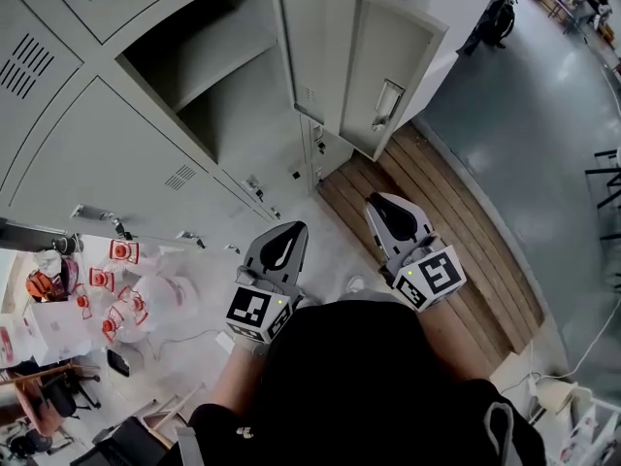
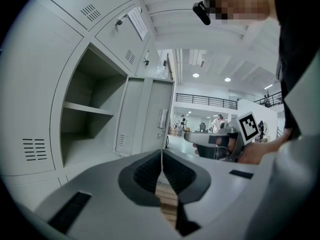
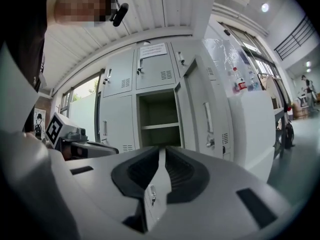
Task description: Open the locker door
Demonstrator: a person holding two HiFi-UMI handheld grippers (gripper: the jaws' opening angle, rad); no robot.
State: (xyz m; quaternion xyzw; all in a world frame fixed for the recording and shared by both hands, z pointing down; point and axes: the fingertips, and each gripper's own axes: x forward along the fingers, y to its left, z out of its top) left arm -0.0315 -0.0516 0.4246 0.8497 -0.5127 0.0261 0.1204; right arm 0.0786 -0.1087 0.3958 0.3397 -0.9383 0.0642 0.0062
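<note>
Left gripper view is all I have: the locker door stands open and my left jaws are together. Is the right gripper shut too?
Observer: Yes. In the right gripper view, the right gripper has its jaws together with nothing between them.
Operator: Anything up high near the lockers?
Observer: A red-labelled bottle shows behind clear plastic, up and to the right of the open locker door.
Operator: And down on my left side?
Observer: The head view shows clear bags holding red-and-white packets there, apart from both grippers.
</note>
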